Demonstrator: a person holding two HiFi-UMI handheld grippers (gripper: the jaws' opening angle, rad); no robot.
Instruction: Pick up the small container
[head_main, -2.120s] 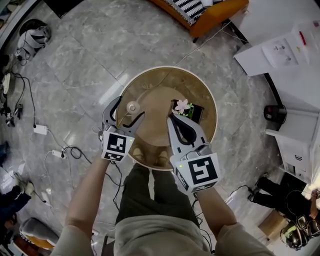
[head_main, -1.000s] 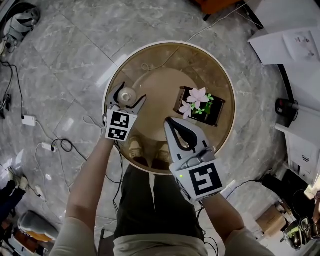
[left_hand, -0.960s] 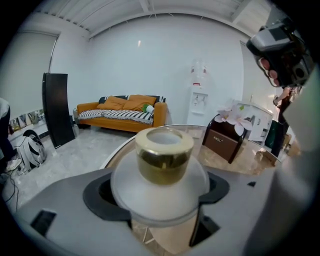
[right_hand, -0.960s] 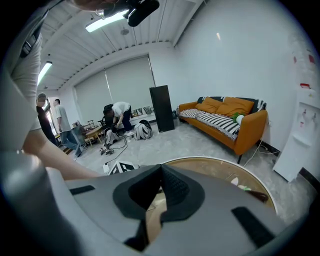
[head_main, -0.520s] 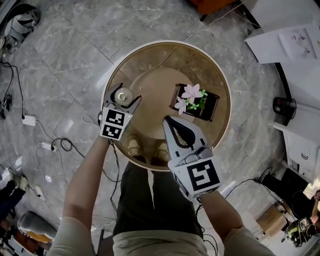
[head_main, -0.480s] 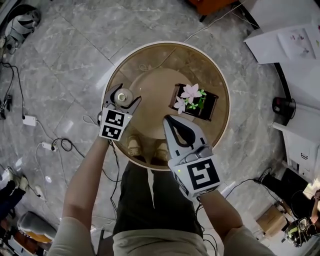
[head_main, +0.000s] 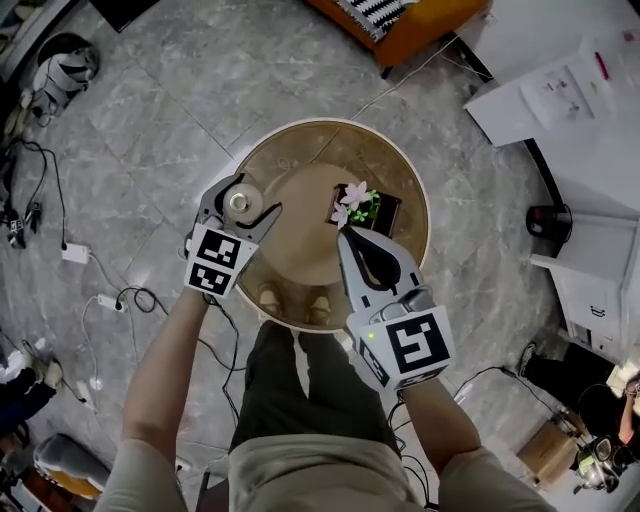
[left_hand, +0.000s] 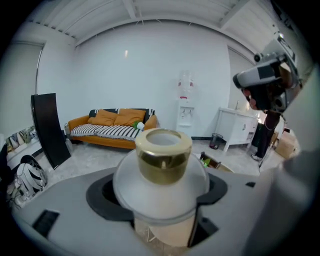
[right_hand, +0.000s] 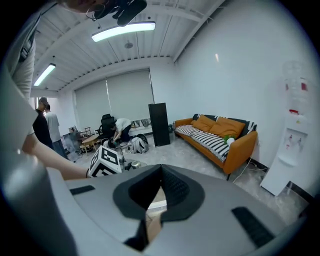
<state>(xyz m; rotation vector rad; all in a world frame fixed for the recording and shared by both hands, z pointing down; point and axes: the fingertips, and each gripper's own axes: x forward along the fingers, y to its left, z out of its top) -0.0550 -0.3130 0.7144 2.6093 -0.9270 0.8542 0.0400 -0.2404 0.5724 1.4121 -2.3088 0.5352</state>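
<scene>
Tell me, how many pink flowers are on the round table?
2. One flower sits above the dark planter's left end; the other flower is just below-left of it, beside the right gripper's tip. More could be hidden behind that gripper.

Right tool (right_hand: 159, 175) jaws together, nothing between, orange sofa (right_hand: 220, 134) and black panel (right_hand: 160, 124) beyond

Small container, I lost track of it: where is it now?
Head view, left side of the round table: the small container sits between the jaws of the left claw, across from the flower box.
</scene>
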